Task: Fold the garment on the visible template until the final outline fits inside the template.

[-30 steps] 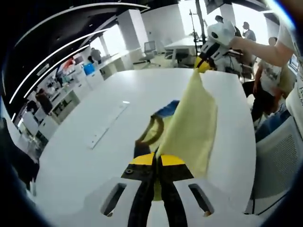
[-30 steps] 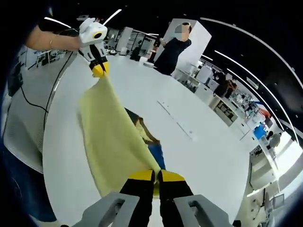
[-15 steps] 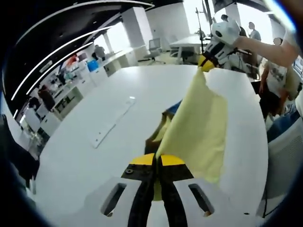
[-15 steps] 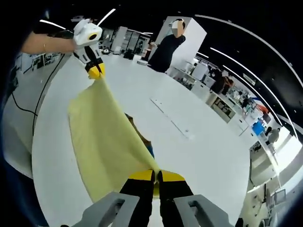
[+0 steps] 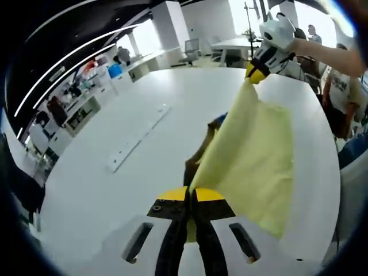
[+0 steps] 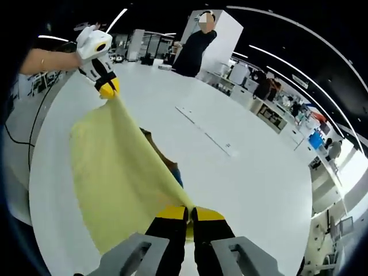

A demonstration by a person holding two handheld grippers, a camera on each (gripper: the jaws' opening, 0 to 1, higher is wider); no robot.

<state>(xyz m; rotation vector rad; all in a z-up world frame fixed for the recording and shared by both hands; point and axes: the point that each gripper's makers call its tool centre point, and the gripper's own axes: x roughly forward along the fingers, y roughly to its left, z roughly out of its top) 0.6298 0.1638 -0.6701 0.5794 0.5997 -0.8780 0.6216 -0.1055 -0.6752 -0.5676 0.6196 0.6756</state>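
A pale yellow garment (image 5: pixel 253 149) hangs stretched in the air over a white table (image 5: pixel 103 190). My left gripper (image 5: pixel 191 193) is shut on one end of its upper edge. The right gripper (image 5: pixel 257 71) comes in at the top right of the left gripper view, shut on the other end. In the right gripper view my right gripper (image 6: pixel 191 210) pinches the garment (image 6: pixel 115 178), and the left gripper (image 6: pixel 107 88) holds the far end at the upper left. Brown and blue parts of the garment (image 6: pixel 168 165) show under the yellow cloth. The template is hidden from me.
A long white strip (image 5: pixel 138 138) lies flat on the table, also seen as the strip (image 6: pixel 206 132) in the right gripper view. A person in dark clothes (image 6: pixel 192 49) stands at the table's far side. Desks and chairs (image 5: pixel 190 57) fill the room behind.
Both grippers have lifted and pulled the yellow garment higher and wider. More cloth hangs clear of the table, and less of its brown and blue part shows.
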